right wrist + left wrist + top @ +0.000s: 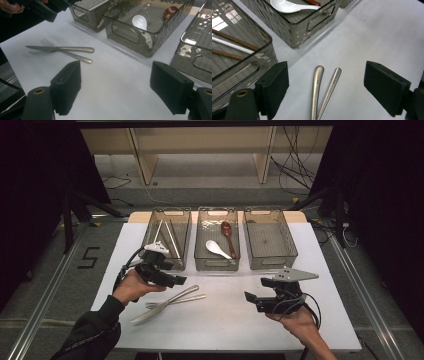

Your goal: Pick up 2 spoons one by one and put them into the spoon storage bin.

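Observation:
A steel knife [165, 304] and a steel fork [179, 300] lie crossed on the white table [225, 320], left of centre. My left gripper [174, 273] hovers over their handle ends, open. In the left gripper view the knife handle [316, 87] and the fork handle [331, 85] lie side by side between the wide black pads [274, 85] of my left gripper [327, 83], untouched. My right gripper [257, 290] stands open over bare table at the right, nothing between its jaws. From my right gripper [117, 87] the knife [75, 49] and the fork [80, 58] lie far off to the left.
Three smoked-plastic bins stand in a row at the back. The left bin [148, 236] holds chopsticks [170, 237]. The middle bin [216, 264] holds a white spoon [216, 248] and a brown spoon [227, 232]. The right bin [272, 262] has nothing in it.

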The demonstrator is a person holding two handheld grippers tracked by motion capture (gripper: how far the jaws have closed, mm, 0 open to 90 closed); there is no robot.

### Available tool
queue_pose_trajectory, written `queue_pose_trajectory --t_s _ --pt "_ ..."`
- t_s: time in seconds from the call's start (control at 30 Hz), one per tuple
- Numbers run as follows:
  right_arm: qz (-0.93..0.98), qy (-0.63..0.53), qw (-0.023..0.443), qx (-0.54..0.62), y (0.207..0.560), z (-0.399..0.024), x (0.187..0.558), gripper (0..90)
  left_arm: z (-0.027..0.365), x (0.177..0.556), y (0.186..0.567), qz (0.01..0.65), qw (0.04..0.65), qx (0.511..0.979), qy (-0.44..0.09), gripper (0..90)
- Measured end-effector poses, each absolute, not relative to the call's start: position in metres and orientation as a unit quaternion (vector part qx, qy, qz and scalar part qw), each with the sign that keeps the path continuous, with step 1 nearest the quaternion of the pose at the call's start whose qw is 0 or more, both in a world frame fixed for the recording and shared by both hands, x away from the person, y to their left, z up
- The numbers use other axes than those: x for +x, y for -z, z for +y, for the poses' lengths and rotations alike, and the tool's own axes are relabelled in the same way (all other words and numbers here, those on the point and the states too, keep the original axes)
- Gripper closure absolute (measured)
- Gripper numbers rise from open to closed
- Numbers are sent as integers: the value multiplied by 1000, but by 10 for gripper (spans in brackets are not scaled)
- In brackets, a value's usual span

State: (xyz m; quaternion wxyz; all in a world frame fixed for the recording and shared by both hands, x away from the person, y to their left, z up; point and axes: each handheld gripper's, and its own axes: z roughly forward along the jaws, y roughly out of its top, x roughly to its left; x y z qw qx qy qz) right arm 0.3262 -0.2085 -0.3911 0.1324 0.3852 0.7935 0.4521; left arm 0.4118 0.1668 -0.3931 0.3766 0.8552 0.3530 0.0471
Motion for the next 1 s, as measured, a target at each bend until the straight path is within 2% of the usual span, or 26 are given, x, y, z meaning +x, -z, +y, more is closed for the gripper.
queue_pose_trajectory --t_s 0.6,1.0 --pt "793 -452 129 388 393 -211 327 260 175 405 409 355 324 876 -54 183" --pt "794 -451 128 387 394 -211 328 260 174 399 424 347 292 890 -37 183"
